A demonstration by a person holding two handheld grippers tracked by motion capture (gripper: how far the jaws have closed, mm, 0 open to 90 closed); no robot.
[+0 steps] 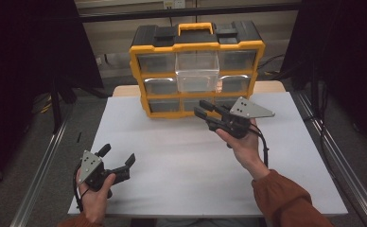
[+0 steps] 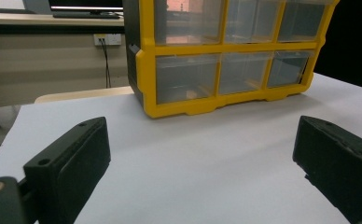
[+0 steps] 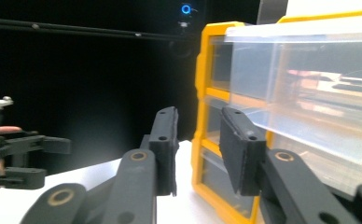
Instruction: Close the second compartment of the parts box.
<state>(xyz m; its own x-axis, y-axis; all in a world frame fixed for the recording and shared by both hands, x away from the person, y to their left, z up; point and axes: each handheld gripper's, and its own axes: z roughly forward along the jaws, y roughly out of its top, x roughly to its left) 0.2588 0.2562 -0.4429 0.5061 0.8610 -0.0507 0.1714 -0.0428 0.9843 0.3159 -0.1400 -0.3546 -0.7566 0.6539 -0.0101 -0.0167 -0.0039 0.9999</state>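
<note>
Evidently the right gripper [image 1: 202, 109] is hovering with narrowed, empty jaws just below the clear plastic drawer [image 1: 197, 72] jutting from the yellow-and-black organiser cabinet [image 1: 144, 60], while the wide-open left gripper [image 1: 119, 157] is idling well apart.

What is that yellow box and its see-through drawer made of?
The yellow box looks like hard plastic, smooth with a slight sheen and moulded edges. The pulled-out drawer looks like clear plastic, glossy: you can see through it and light glints off its walls. It could be another clear material, but plastic seems likeliest.
</note>
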